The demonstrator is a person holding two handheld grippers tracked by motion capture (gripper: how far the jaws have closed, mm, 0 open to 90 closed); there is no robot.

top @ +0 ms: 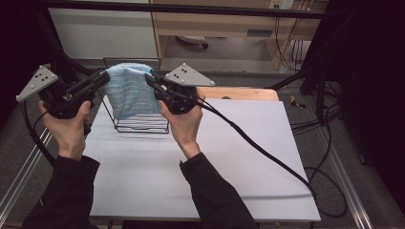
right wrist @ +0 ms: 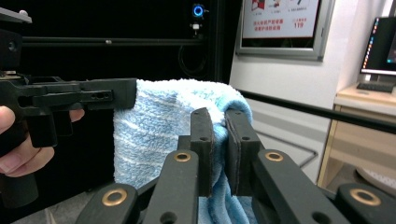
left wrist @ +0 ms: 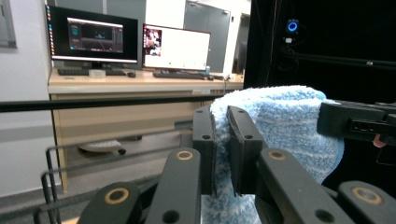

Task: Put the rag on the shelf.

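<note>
The towel (top: 128,90) hangs in the air above the wire rack (top: 138,125), at the far left of the bench (top: 200,162). Both hand-held grippers grip its top edge. The left hand-held gripper (top: 102,80) has its jaws closed on the left corner; in the left gripper view its pads pinch the blue cloth (left wrist: 280,116). The right hand-held gripper (top: 152,81) is closed likewise on the right corner, and the cloth passes between its pads in the right gripper view (right wrist: 154,126).

Step in hand, as judged: the towel is held spread between two corners, clear of the rack, ready for draping or folding.

Next move: keep both grips firm and the top edge taut and level. Move both hands together, then lower the towel squarely onto its target. Uneven travel risks a skewed hang or a slipped corner.
</note>
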